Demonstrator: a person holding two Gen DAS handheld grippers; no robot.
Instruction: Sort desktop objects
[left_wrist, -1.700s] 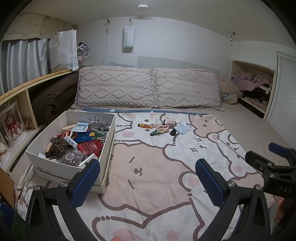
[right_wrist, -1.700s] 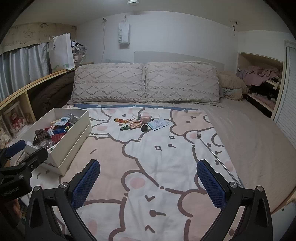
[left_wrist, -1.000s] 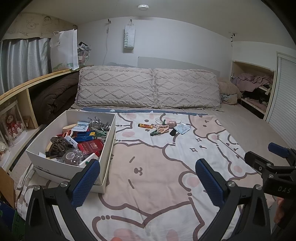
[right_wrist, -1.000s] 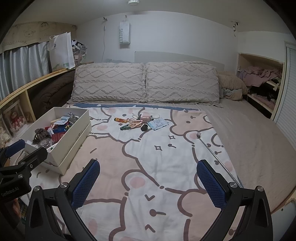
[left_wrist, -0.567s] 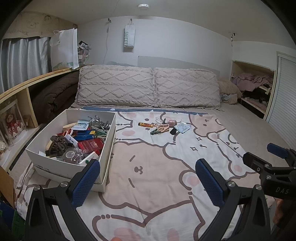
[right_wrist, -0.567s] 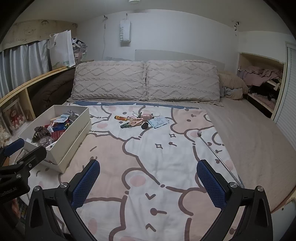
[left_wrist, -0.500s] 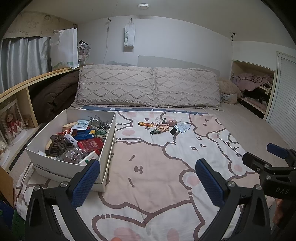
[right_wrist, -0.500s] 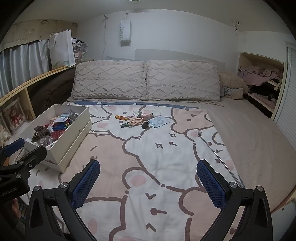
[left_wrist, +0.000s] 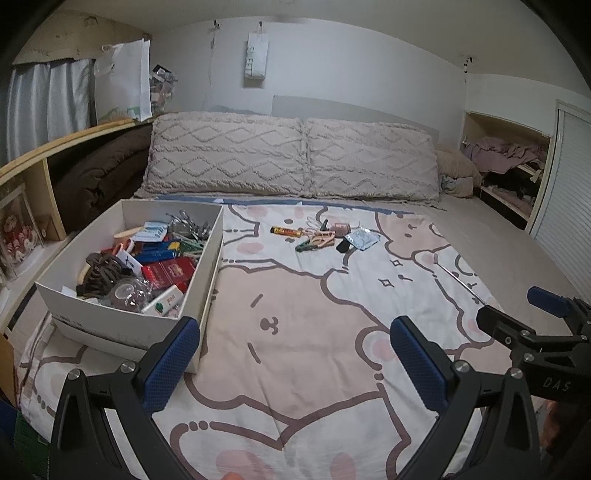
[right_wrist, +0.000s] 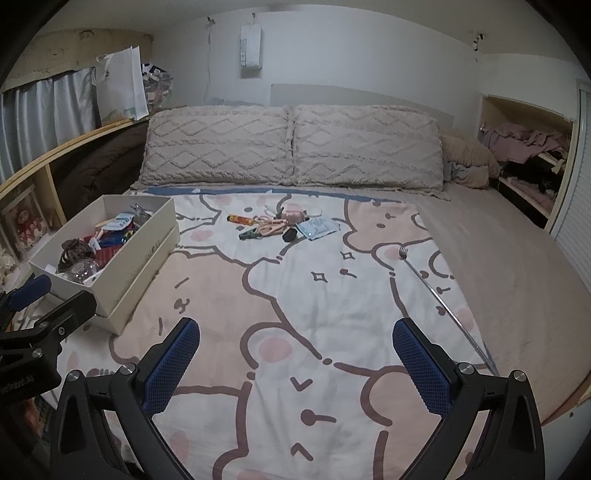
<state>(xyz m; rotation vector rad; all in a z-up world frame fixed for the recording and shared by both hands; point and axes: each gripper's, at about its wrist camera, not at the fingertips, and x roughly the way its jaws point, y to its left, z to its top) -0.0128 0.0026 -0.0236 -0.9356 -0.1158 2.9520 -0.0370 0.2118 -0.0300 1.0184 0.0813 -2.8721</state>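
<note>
Both sets of blue-padded fingers (left_wrist: 170, 363) gape wide with nothing between them: the left gripper (left_wrist: 295, 362) hangs over the cartoon bear blanket (left_wrist: 306, 314) close to the white box (left_wrist: 110, 325), and the right gripper (right_wrist: 297, 363) hovers alongside it, equally empty, over the blanket's middle. That box sits at the blanket's left edge, crammed with a brown hair claw (left_wrist: 99, 271), a red packet (left_wrist: 168, 271) and other small bits. Further up, near the two pillows (left_wrist: 291, 158), the unsorted cluster waits: an orange tube (left_wrist: 285, 231), pink scissors (left_wrist: 321, 238), a green clip (left_wrist: 303, 245) and a pale blue sachet (left_wrist: 364, 237). Out right, a telescopic back scratcher (right_wrist: 436, 291) lies along the blanket's edge.
</note>
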